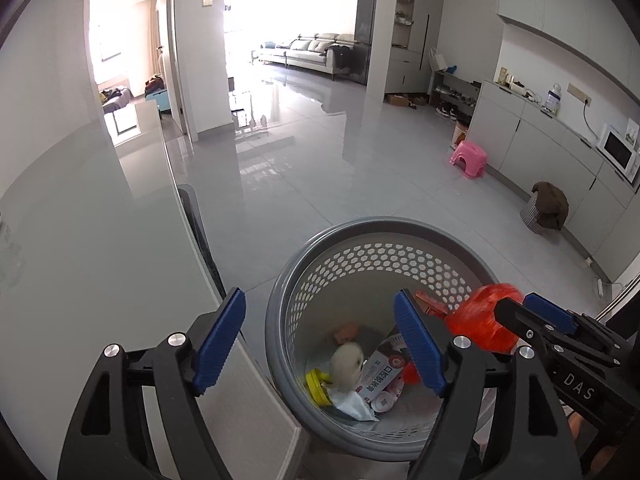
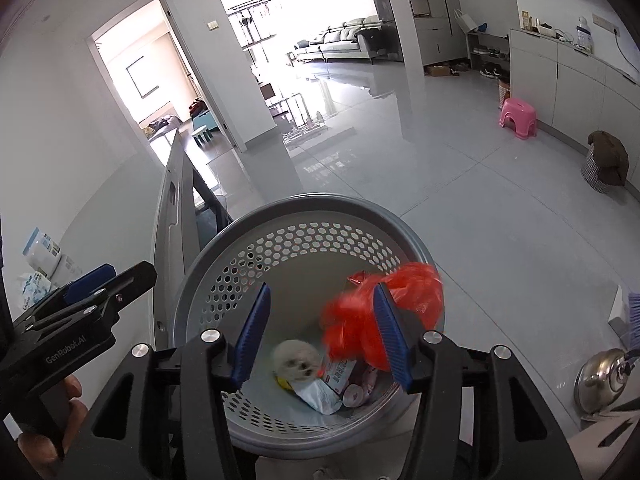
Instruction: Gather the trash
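A round grey plastic basket with a honeycomb-perforated wall (image 1: 376, 258) (image 2: 280, 248) stands on a glossy pale grey tiled floor (image 1: 320, 160) (image 2: 480, 200), just beside the edge of a pale grey table (image 1: 100, 220) (image 2: 120, 200).

The left hand-held gripper (image 1: 320, 348) (image 2: 108, 280) hangs above the basket's near-left rim. Its two blue-padded fingers (image 1: 218, 340) are spread wide apart and hold nothing.

The right hand-held gripper (image 2: 320, 336) (image 1: 536, 312) is over the basket's right side, its fingers also parted. A crumpled translucent red plastic bag (image 2: 356, 316) (image 1: 480, 316) sits at the tip of its right finger, over the basket's opening; it looks motion-blurred. Whether the bag is touching the finger or loose in the air cannot be told, but it is not pinched between both pads.

At the bottom of the basket lie a whitish crumpled ball of tissue (image 1: 348, 364) (image 2: 296, 360), a yellow ring-shaped lid (image 1: 318, 386), a white and red printed packet (image 1: 380, 376) (image 2: 340, 372), and a pale blue wrapper (image 1: 356, 406).

Farther back, a pink plastic stool (image 1: 469, 158) (image 2: 518, 116) stands near grey wall cabinets (image 1: 532, 136). A shiny steel pot lid (image 2: 600, 376) lies at the right-hand view's lower right.
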A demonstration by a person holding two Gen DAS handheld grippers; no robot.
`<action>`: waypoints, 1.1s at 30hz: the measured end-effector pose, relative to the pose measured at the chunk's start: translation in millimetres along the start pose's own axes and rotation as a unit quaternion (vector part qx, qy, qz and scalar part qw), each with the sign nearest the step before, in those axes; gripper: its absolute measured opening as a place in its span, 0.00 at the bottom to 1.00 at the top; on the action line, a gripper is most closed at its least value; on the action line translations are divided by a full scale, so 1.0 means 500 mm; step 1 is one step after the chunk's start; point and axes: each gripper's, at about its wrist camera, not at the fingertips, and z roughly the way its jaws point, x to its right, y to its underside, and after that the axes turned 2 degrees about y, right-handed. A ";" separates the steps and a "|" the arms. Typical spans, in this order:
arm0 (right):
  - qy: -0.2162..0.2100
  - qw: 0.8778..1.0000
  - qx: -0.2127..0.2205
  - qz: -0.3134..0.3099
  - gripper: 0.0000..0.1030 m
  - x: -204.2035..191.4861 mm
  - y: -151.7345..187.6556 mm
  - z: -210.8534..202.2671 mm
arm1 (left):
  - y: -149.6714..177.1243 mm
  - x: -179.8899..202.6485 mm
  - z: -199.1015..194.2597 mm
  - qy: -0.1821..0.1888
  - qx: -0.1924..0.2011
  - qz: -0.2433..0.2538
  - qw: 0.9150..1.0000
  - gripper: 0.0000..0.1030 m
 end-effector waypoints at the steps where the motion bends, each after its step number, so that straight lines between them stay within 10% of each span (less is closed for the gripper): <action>1: -0.002 1.000 0.001 0.001 0.50 -0.001 0.001 -0.001 | 0.001 0.000 -0.002 -0.001 0.001 0.000 1.000 0.74; 33: -0.002 1.000 0.016 0.008 0.65 0.002 0.027 -0.039 | 0.016 0.006 -0.041 -0.024 0.015 -0.007 1.000 0.90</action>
